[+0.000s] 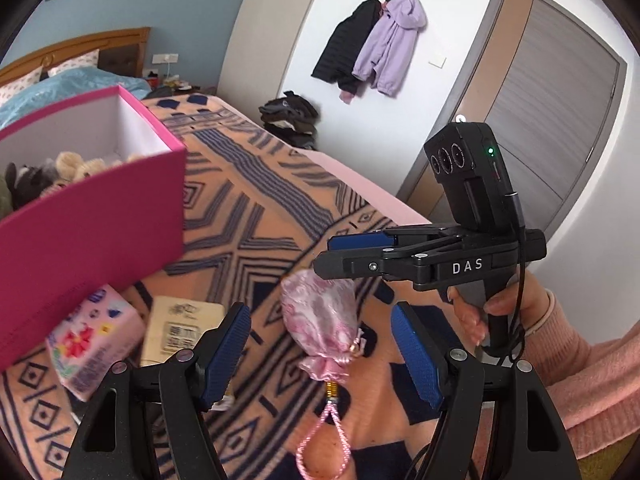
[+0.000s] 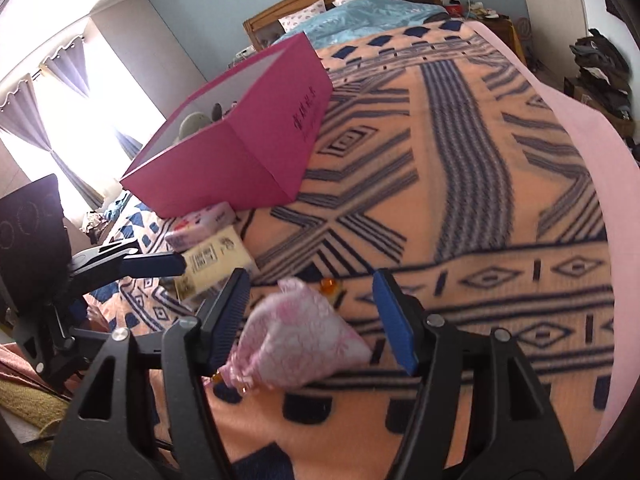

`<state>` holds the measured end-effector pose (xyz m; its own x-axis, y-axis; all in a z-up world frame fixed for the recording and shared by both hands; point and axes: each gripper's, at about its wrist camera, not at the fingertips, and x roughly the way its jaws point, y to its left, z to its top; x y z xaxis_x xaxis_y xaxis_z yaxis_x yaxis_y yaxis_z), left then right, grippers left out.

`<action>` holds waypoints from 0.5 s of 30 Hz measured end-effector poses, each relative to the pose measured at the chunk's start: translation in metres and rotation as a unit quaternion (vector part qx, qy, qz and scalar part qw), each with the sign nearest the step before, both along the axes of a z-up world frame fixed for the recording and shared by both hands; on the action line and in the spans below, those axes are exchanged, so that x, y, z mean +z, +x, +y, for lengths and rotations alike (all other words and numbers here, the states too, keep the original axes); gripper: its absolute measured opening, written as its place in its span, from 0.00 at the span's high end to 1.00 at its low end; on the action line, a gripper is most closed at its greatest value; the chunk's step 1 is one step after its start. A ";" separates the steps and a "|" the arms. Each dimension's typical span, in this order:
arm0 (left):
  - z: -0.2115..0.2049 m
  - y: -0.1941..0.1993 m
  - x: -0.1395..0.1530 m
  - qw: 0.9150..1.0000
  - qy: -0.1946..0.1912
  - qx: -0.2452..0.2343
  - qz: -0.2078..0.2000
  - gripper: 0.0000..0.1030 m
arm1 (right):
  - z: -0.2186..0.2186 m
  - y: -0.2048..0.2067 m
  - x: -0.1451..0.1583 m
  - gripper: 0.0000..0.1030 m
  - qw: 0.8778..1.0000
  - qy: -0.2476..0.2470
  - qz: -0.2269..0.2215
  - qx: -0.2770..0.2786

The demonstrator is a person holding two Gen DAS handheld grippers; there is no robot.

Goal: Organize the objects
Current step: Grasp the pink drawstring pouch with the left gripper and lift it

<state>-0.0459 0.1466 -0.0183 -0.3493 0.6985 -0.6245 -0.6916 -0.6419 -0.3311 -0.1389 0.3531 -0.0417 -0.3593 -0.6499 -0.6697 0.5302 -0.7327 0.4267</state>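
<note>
Approach step. The pink satin drawstring pouch [image 1: 320,320] lies on the bed's peach, blue-patterned blanket [image 1: 256,216], near the open magenta cardboard box [image 1: 92,224] already holding plush toys. Left tongs [image 1: 320,354] and right tongs [image 2: 316,320] both stand open astride the pouch, untouching. Next, probably: one pair closes on it and carries it boxward.

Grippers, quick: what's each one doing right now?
Left gripper: open, pink pouch between its jaws, not gripped.
Right gripper: open, same pouch below.
</note>
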 end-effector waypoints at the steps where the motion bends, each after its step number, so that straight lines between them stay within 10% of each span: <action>1: 0.004 0.001 -0.004 1.000 -0.004 -0.002 -0.004 0.28 | 0.000 0.002 -0.002 0.36 1.000 0.005 -0.001 0.000; 15: 0.017 0.004 -0.039 0.998 -0.022 -0.015 -0.058 0.34 | -0.009 0.015 -0.020 0.36 0.999 0.024 -0.012 0.021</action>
<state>-0.0417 0.1635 -0.0573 -0.2518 0.6786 -0.6900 -0.6692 -0.6371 -0.3824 -0.1242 0.3441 -0.0616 -0.3159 -0.6309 -0.7086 0.5509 -0.7300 0.4044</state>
